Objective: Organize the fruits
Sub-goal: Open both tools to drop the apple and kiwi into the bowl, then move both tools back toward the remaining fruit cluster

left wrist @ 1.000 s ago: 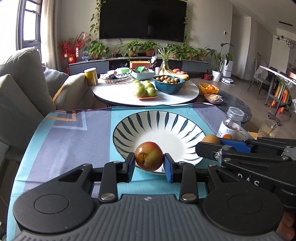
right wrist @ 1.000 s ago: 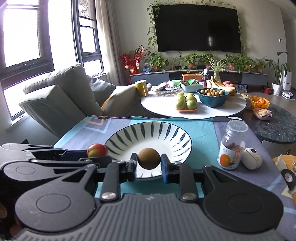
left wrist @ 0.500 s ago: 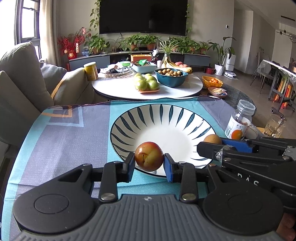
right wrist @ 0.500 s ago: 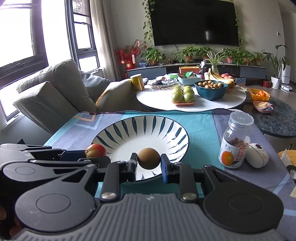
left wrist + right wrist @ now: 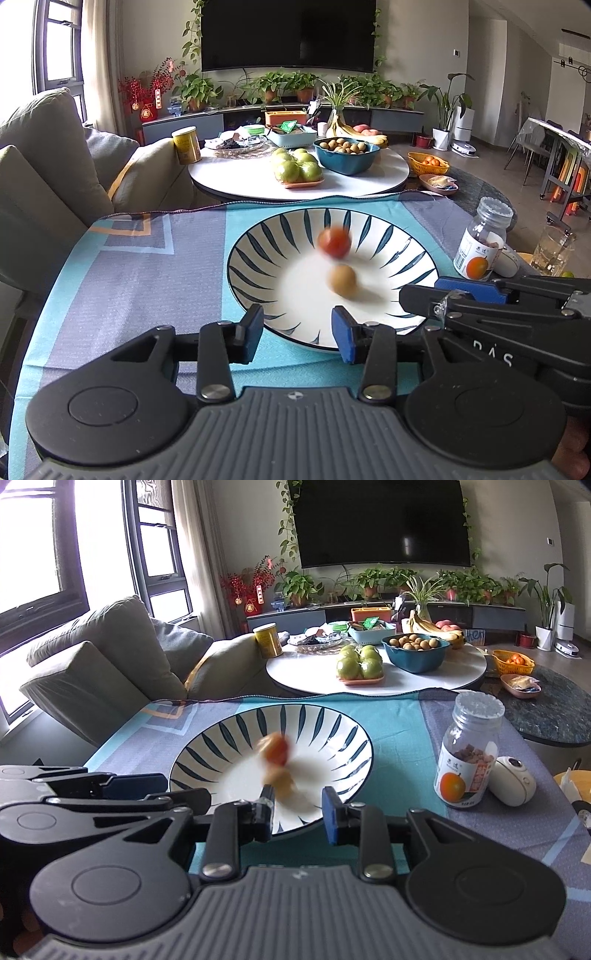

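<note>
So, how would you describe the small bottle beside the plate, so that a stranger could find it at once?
Start from the big striped plate on the blue tablecloth and look just past its right rim. There stands an upright clear bottle with a clear lid. Unlike the white rounded gadget beside it, its label shows an orange.

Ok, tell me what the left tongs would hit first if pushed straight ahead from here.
Most likely the near rim of the striped plate, which sits directly ahead of the open left tongs. If they cleared the rim, the blurred brown fruit would be next, though depth is hard to judge.
</note>
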`<state>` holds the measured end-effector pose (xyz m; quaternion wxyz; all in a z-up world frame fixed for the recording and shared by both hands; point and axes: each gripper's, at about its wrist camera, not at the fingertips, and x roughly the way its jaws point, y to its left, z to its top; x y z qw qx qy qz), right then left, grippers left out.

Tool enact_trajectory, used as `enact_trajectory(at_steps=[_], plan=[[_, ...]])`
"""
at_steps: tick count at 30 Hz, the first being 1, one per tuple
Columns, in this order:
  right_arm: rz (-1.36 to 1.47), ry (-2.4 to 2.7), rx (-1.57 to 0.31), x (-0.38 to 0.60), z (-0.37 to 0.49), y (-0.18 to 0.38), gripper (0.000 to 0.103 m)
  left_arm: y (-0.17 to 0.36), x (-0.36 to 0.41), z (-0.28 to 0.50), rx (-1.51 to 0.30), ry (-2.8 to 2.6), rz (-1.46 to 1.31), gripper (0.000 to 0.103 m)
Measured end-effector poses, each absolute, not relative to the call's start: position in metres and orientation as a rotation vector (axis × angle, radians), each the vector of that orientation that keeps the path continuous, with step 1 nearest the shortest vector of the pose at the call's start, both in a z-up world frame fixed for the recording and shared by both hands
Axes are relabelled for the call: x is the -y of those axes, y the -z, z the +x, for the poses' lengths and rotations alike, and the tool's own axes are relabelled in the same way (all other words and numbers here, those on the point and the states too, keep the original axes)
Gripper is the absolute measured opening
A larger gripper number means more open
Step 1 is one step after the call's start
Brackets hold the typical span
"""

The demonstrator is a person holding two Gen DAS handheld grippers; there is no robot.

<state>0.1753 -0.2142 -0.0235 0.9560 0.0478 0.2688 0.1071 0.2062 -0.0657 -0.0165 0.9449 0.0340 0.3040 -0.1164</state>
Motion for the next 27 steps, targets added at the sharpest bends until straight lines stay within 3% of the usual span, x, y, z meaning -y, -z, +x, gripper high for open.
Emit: enact_trajectory(at_steps=[13,27], plan=[[0.103,-0.231,-0.494,0.220,0.128,0.004,0.000,-0.008,0.048,0.157,-0.569,0.223,0.081,0.050],[0.014,-0.376,-0.510,0.192,0.049,0.005,0.004,-0.005,-0.017,0.039,-0.600,0.141,0.032,0.050]])
